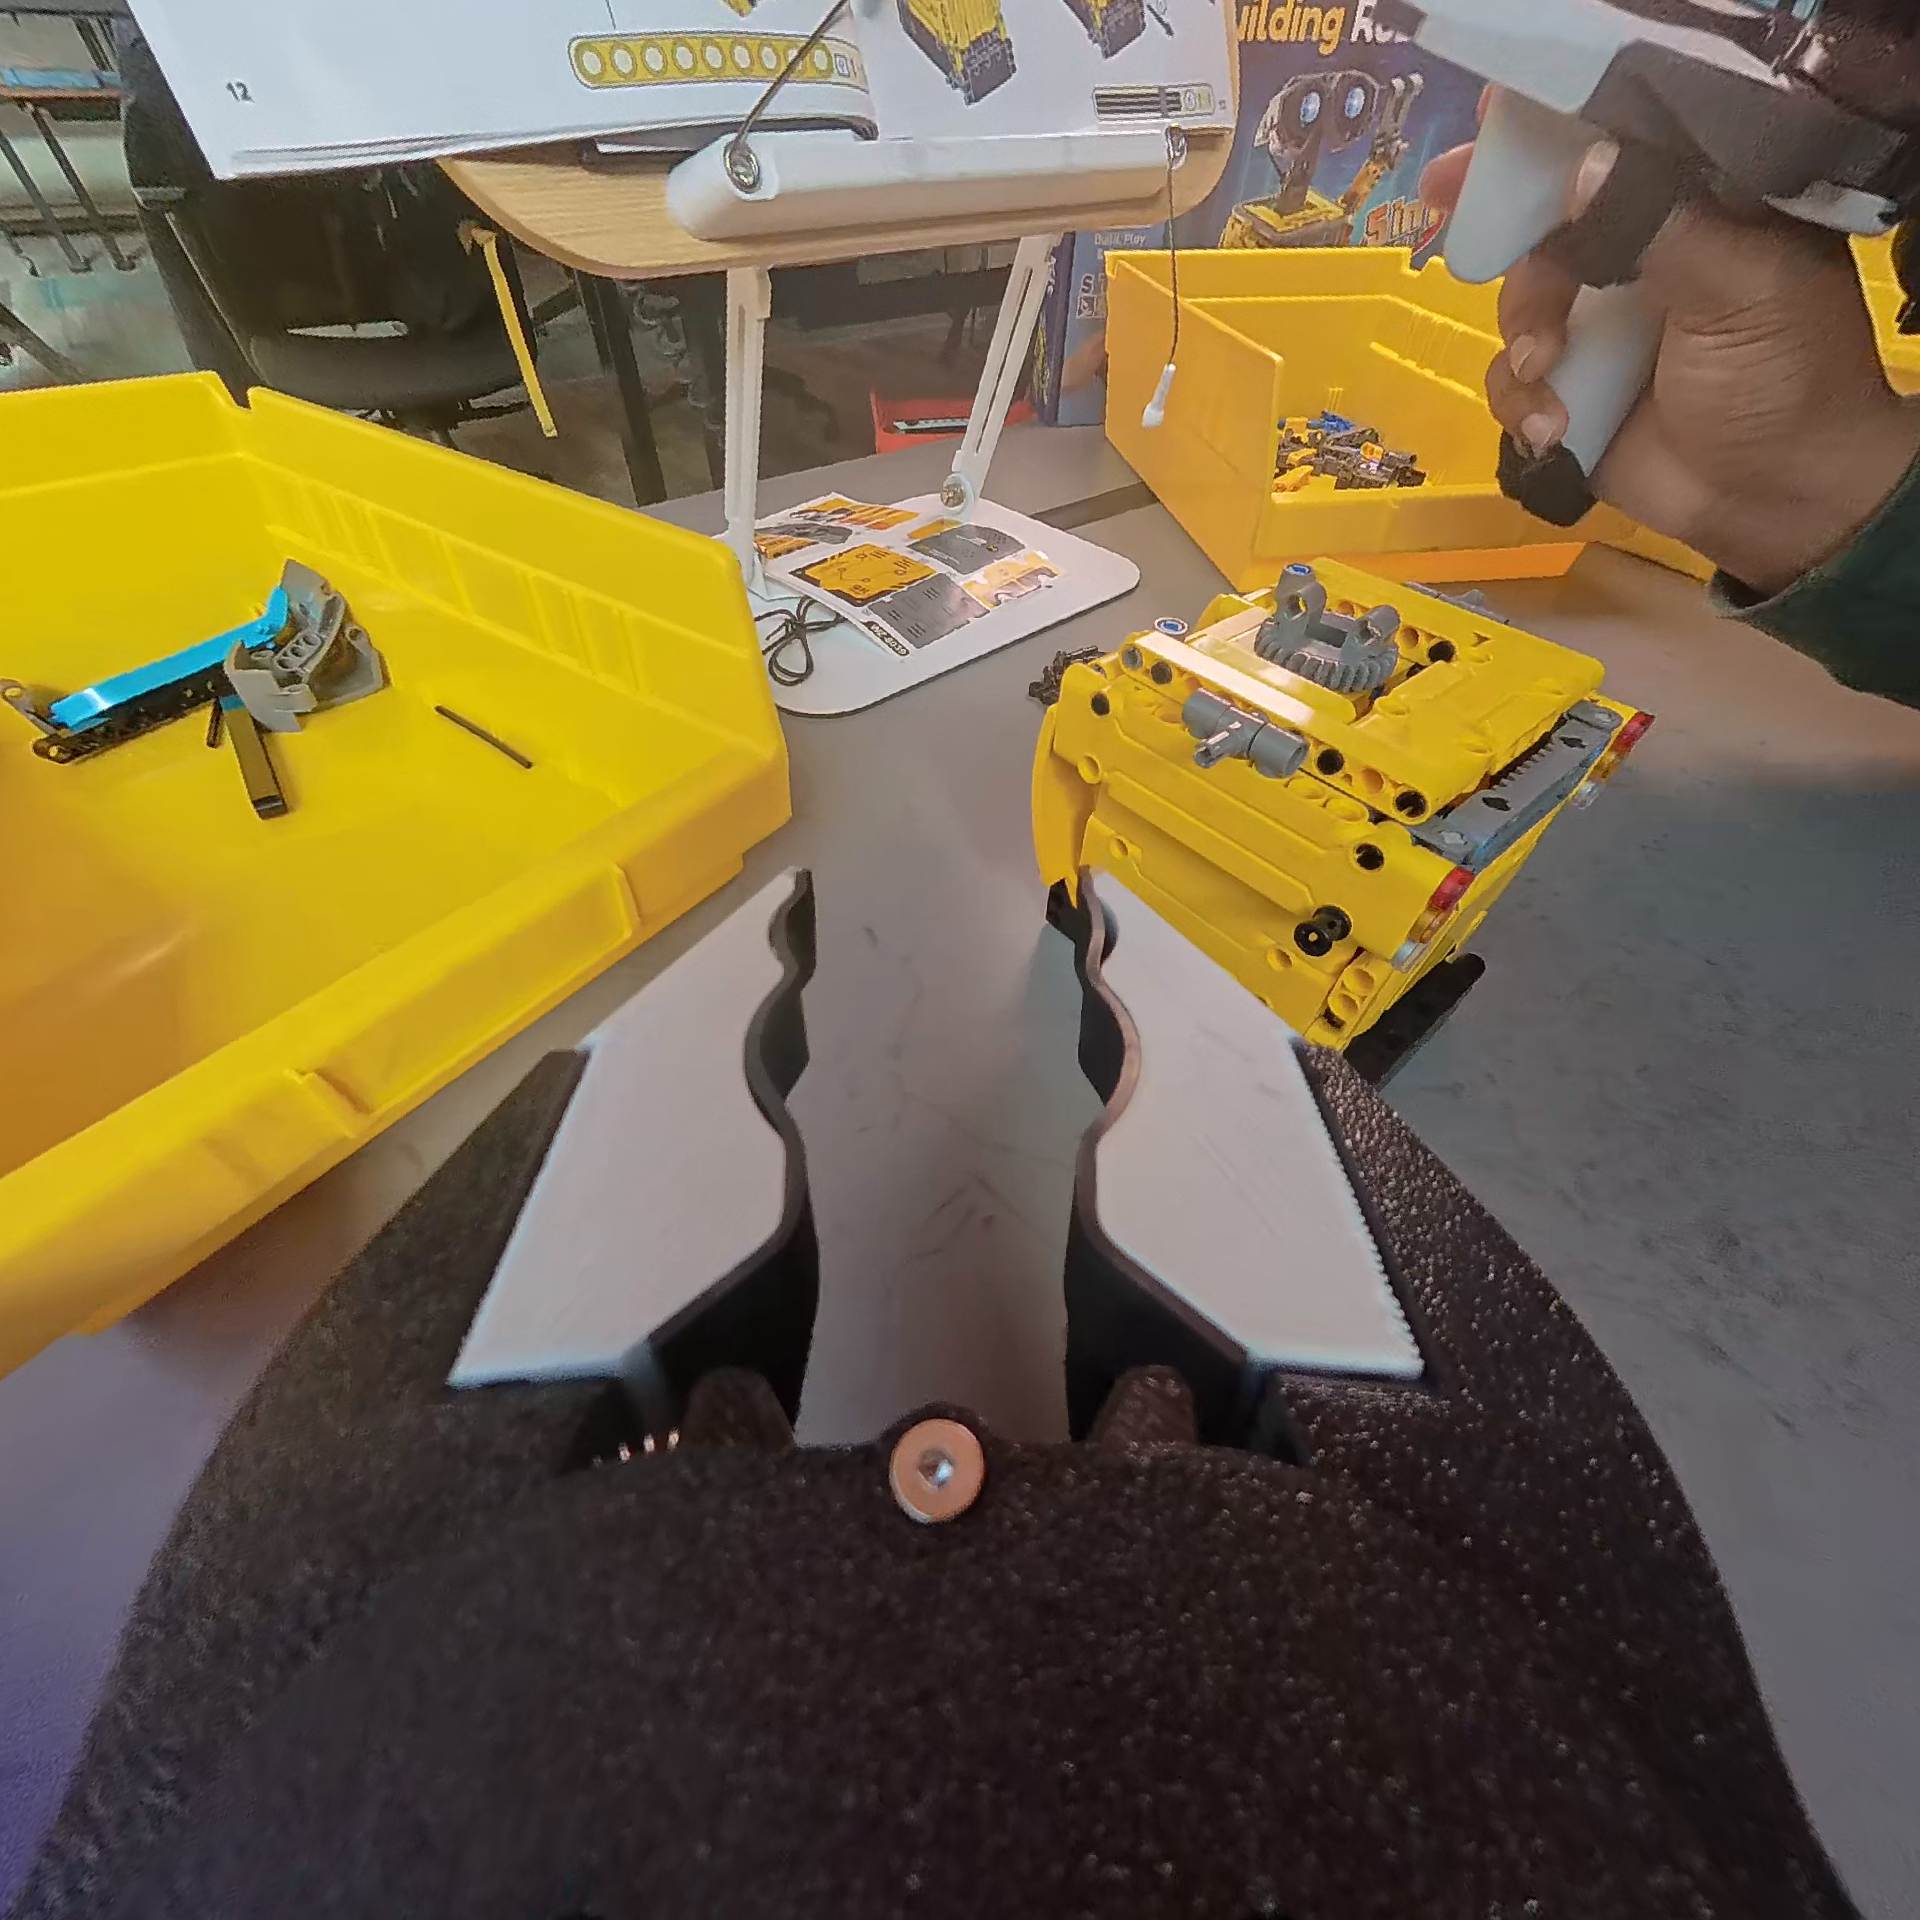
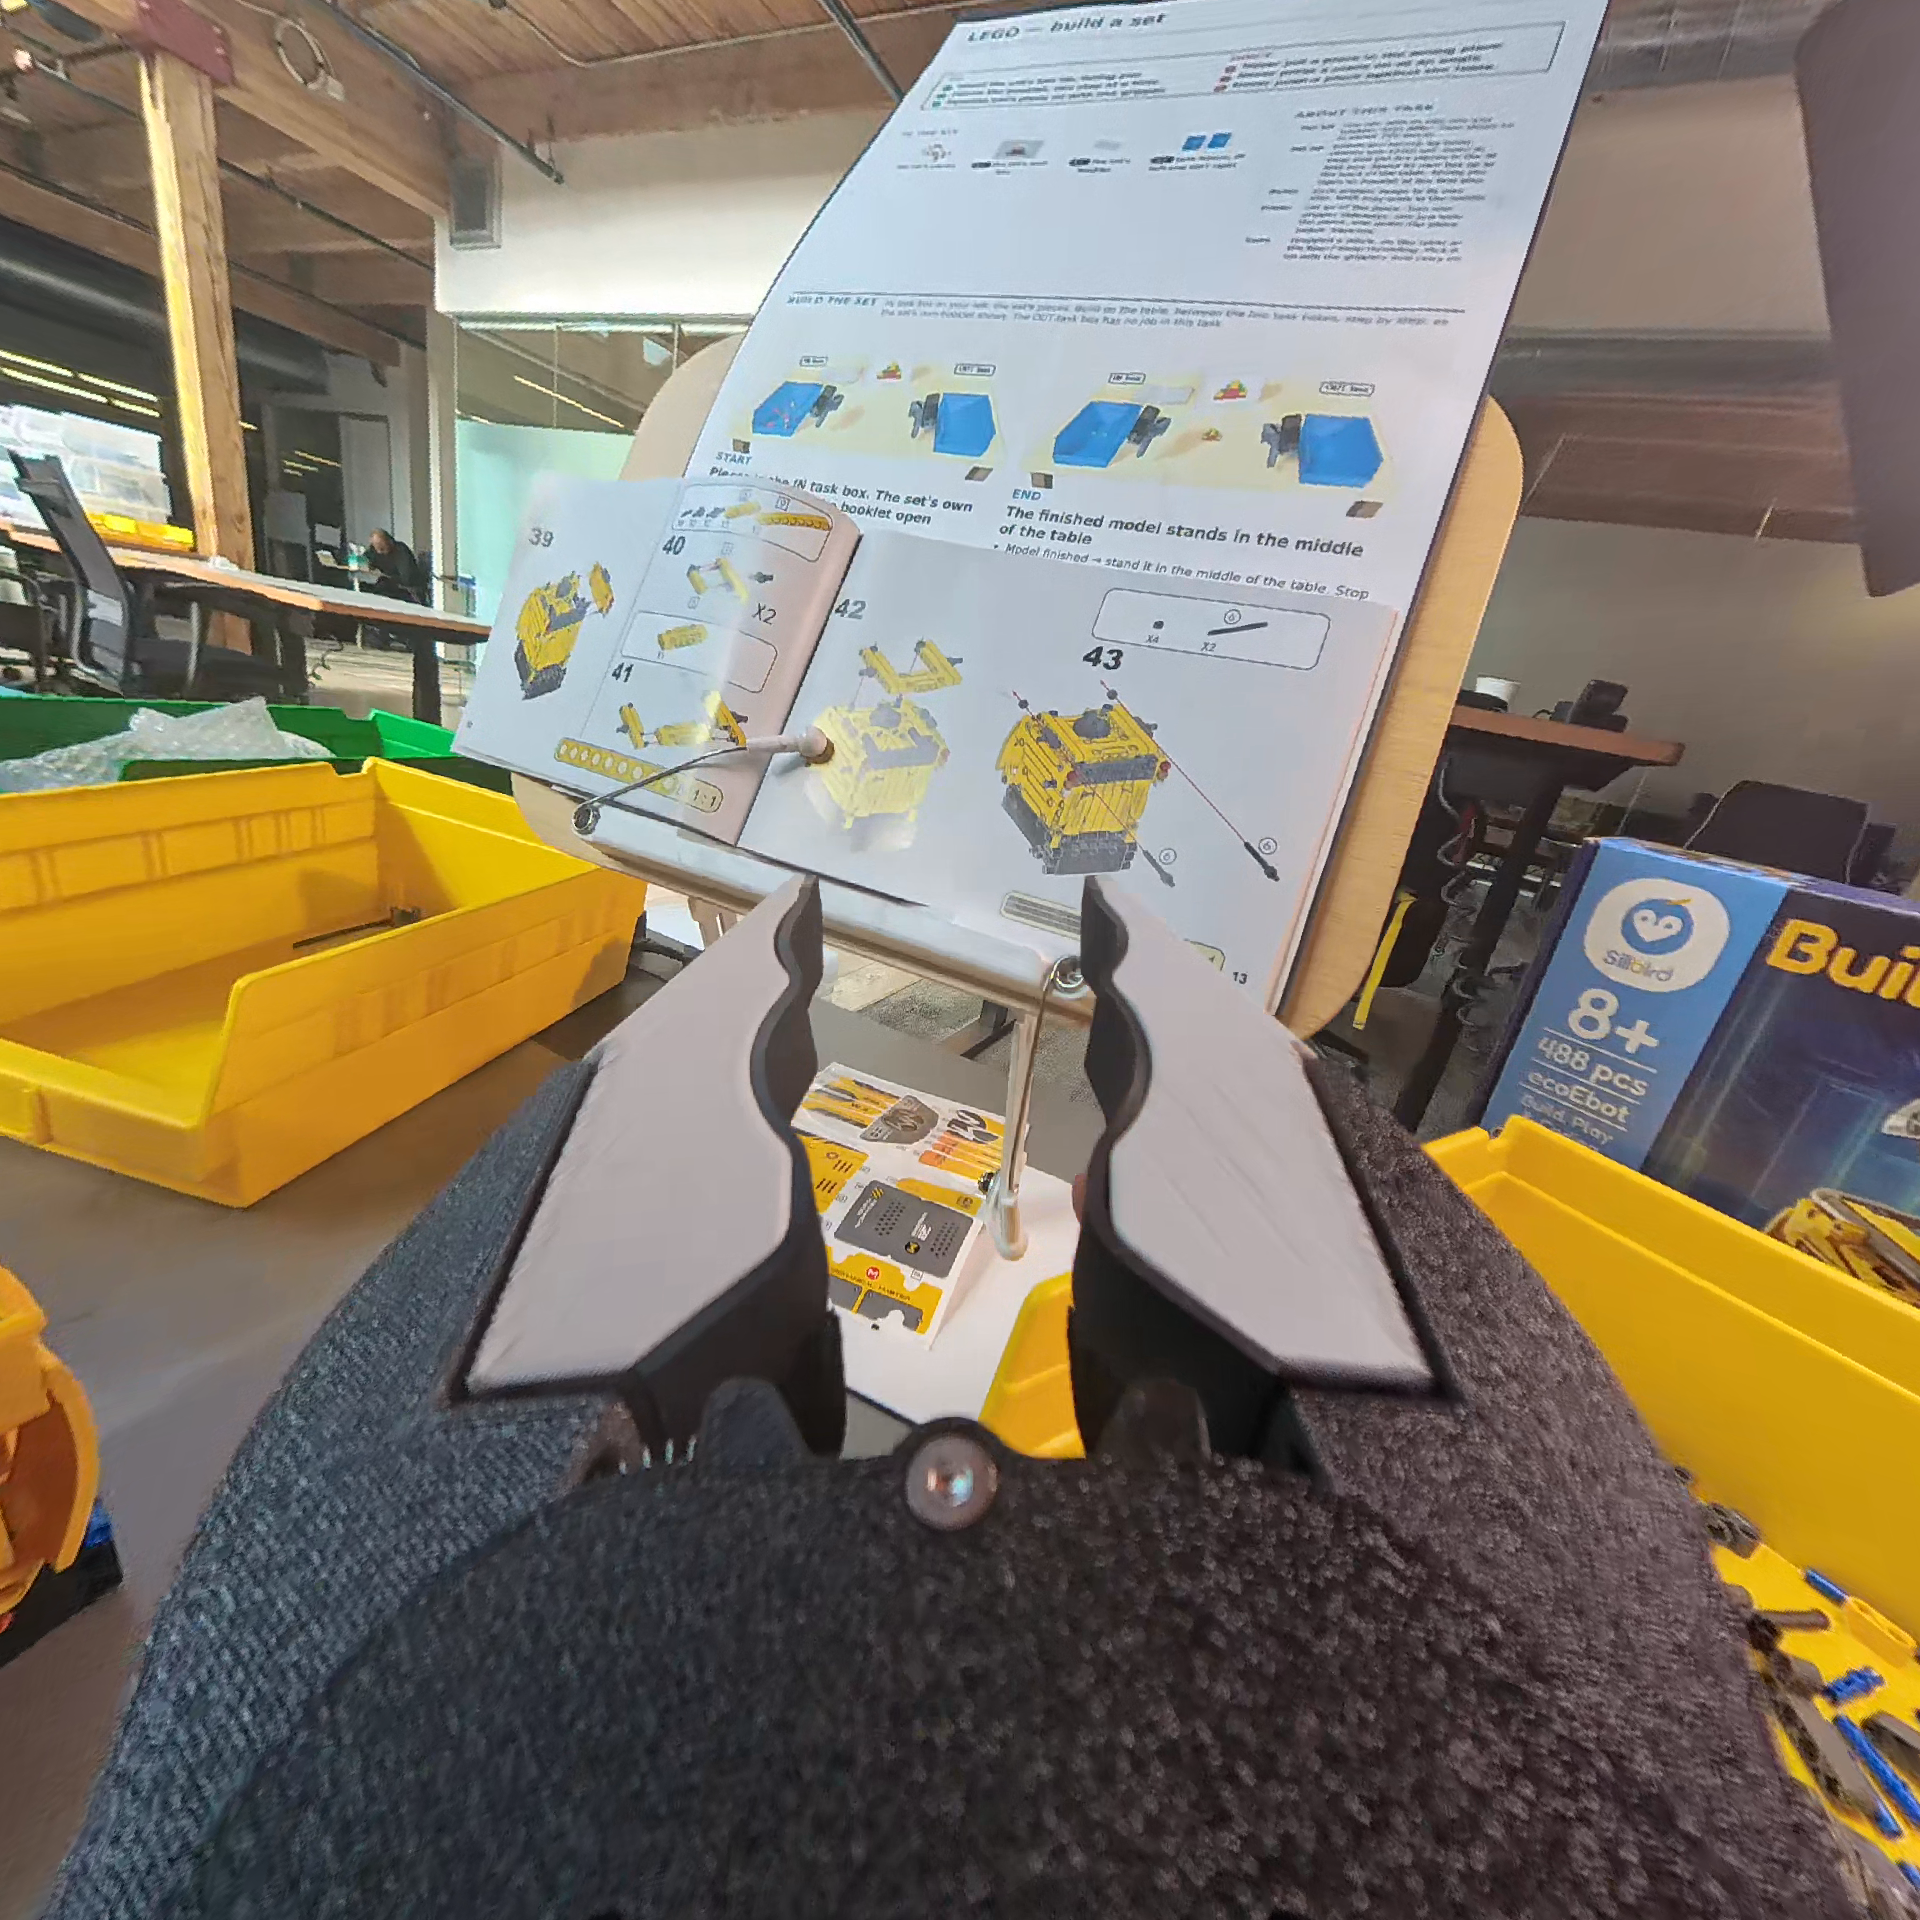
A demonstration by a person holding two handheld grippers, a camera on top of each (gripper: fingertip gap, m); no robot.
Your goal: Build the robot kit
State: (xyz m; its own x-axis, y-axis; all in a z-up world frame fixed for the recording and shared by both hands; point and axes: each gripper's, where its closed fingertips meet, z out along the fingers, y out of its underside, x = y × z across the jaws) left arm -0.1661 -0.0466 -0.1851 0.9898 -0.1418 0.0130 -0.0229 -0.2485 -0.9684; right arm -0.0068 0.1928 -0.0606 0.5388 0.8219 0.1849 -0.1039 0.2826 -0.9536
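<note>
While left shows model [image 1: 1320, 790], right shows booklet [image 2: 935, 727].

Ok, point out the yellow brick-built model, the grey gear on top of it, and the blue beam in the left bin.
yellow brick-built model [image 1: 1226, 831]: left wrist view, its near side wall.
grey gear [image 1: 1322, 655]: left wrist view, toothed rim.
blue beam [image 1: 156, 691]: left wrist view, mid-length.

A yellow brick model [image 1: 1320, 790] stands mid-table, between 2 yellow bins [image 1: 343, 831] [image 1: 1351, 416]; a booklet stand [image 2: 1039, 727] is at the far edge.
</note>
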